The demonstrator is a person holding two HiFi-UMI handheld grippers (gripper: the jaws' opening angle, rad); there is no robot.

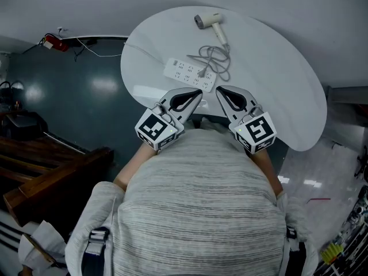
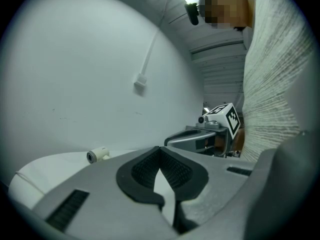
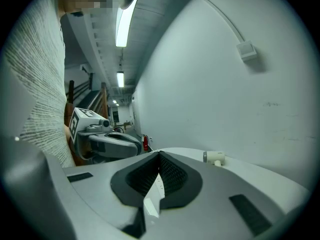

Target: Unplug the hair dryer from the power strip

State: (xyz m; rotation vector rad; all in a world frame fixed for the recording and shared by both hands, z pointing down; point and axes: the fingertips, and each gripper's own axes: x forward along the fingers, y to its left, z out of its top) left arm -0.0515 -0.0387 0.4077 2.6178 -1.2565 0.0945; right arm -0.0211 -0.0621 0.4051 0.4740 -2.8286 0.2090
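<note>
At the near edge of the white rounded tabletop (image 1: 287,96), the left gripper (image 1: 199,94) and the right gripper (image 1: 219,91) sit side by side. Each has its jaws pressed together on nothing.

**Position of the task items**
- The cream hair dryer (image 1: 211,23) lies on its side at the far side of the top.
- Its grey cord (image 1: 217,59) lies in a loose coil between the dryer and the white multi-socket power strip (image 1: 183,71).
- The cord's plug end (image 1: 203,72) rests on the strip's right half.
- No view settles whether the pins are seated. The scene fits a plug in its socket equally well as one drawn out and laid on the strip.

**Probable hazards if the plug is seated**
- Strip lifts or slides: it appears to lie loose on a glossy surface, so a one-sided pull would likely carry it along.
- Strip is shoved away: jaws brought in pressed together would push the plug rather than take it.
- Cord strain: a pinch on the cable instead of the plug body would load the cable.
- Snagged loop: the coil overlaps the strip's end, so a jaw could catch it and drag the dryer.
</note>
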